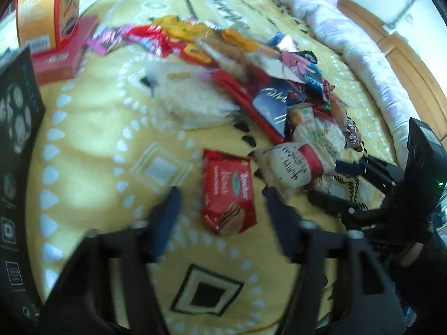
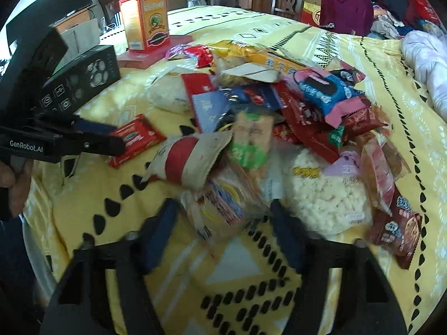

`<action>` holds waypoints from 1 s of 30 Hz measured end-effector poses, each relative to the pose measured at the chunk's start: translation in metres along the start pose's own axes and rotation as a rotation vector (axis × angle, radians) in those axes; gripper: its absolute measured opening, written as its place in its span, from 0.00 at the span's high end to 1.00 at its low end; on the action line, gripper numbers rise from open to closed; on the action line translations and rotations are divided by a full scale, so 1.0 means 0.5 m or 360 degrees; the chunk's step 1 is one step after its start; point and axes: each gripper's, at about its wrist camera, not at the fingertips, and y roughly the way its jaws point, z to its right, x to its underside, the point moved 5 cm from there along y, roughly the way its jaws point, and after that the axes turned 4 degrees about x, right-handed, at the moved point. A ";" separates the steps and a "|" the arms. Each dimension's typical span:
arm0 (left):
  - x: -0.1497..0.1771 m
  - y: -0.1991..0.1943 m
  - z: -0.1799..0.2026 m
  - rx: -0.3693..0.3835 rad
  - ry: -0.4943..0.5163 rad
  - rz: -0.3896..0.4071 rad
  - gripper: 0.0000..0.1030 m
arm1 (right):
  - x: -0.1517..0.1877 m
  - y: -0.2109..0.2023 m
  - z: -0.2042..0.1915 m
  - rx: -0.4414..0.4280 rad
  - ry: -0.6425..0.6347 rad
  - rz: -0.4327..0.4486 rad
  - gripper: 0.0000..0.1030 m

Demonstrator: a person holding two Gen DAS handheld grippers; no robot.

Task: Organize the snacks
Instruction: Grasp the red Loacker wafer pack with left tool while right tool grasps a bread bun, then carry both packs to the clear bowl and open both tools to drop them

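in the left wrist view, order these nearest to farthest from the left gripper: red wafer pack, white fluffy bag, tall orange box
From the left gripper:
1. red wafer pack, lying flat between the open fingers, just ahead.
2. white fluffy bag, farther up the yellow bedspread, mid-frame.
3. tall orange box, standing upright at the far upper left.

The right gripper is seen at six o'clock with its jaws spread wide, and a clear-wrapped packet (blurred) is framed between the blue fingers. A heap of snack packets is piled on the yellow bedspread toward twelve o'clock. At nine o'clock the left gripper is poised over a red wafer packet. A bag of white puffs is found at three o'clock.
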 end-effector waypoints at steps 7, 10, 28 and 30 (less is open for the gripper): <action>-0.002 0.040 0.035 -0.0169 0.0247 0.0019 0.60 | 0.027 -0.036 0.014 -0.0003 0.0101 0.0037 0.49; 0.005 0.020 0.027 -0.0115 0.0243 0.0041 0.60 | 0.032 -0.072 0.028 0.0000 0.0177 0.0087 0.49; -0.102 -0.469 -0.047 -0.0498 0.0078 0.0736 0.60 | -0.179 -0.312 -0.024 -0.0023 0.0226 0.0547 0.49; -0.085 -0.531 -0.092 -0.0610 0.0017 0.0790 0.60 | -0.239 -0.336 -0.072 -0.0095 0.0173 0.0618 0.49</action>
